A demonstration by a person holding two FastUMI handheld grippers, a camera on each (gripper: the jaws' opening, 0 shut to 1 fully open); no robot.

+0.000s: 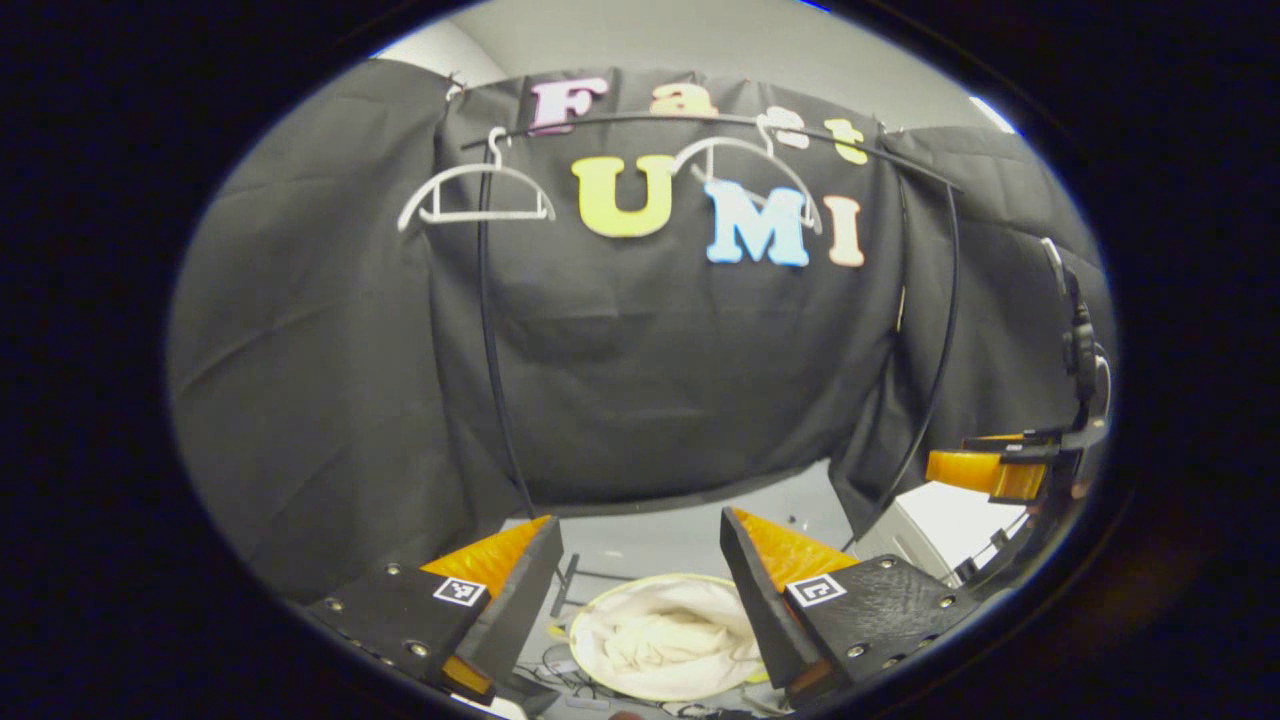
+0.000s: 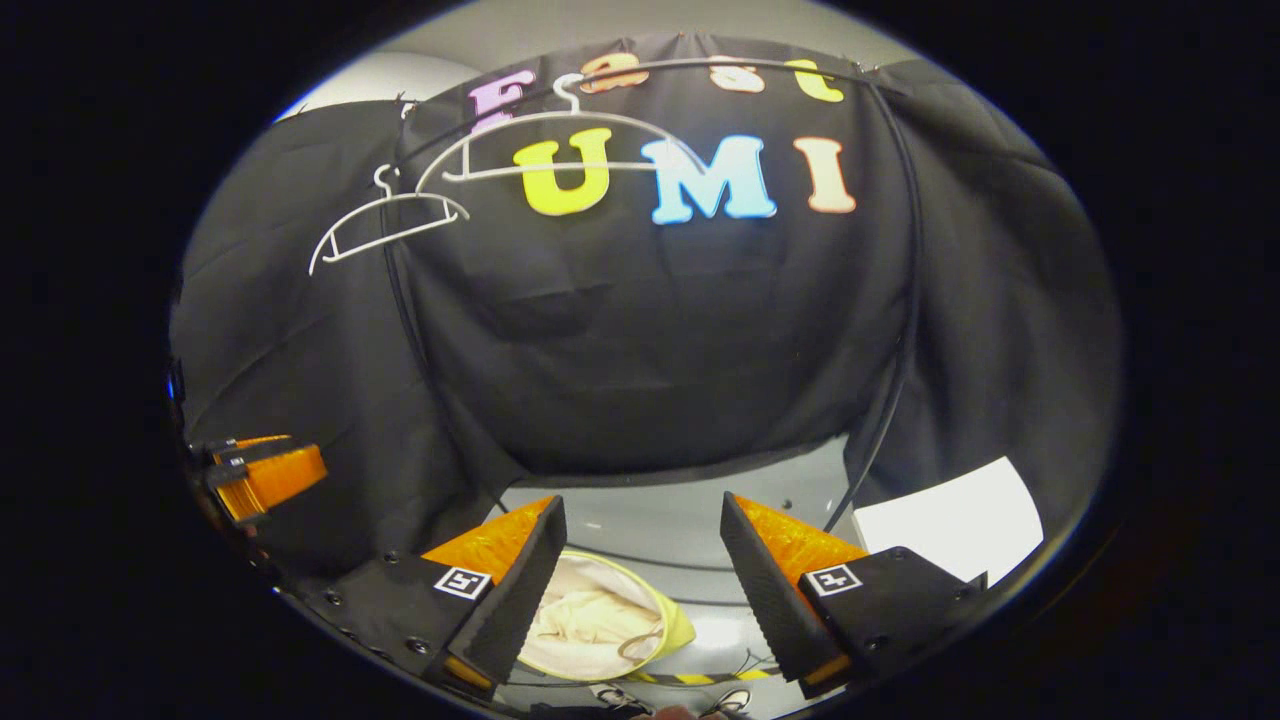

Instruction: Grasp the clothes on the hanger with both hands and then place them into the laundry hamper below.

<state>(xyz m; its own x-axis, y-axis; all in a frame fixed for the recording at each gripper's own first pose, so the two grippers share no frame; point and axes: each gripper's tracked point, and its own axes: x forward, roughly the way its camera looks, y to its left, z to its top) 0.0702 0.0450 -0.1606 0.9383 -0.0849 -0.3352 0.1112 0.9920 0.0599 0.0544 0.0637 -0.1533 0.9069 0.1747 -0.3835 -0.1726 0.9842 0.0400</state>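
So the cream-coloured crumpled garment is sitting down in the round yellow-rimmed fabric laundry hamper on the grey floor, bunched into a heap, so no long axis I could call. The hamper's mouth is facing up toward the cameras.

Up top, two bare white plastic hangers are hanging on the thin black arched rail: the left hanger is sitting fairly level, and the right hanger is tilting. In the right gripper view the far-left one is tipping down to its left.

The left gripper is hovering above the hamper with its jaws spread wide and gripping nothing. Same for the right gripper, jaws wide apart, hamper peeking between them toward the left finger.

The left gripper view is catching the other gripper at the far right edge. The right gripper view is showing a white sheet on the floor at right, plus a pair of shoes at the near edge and a striped tape line.
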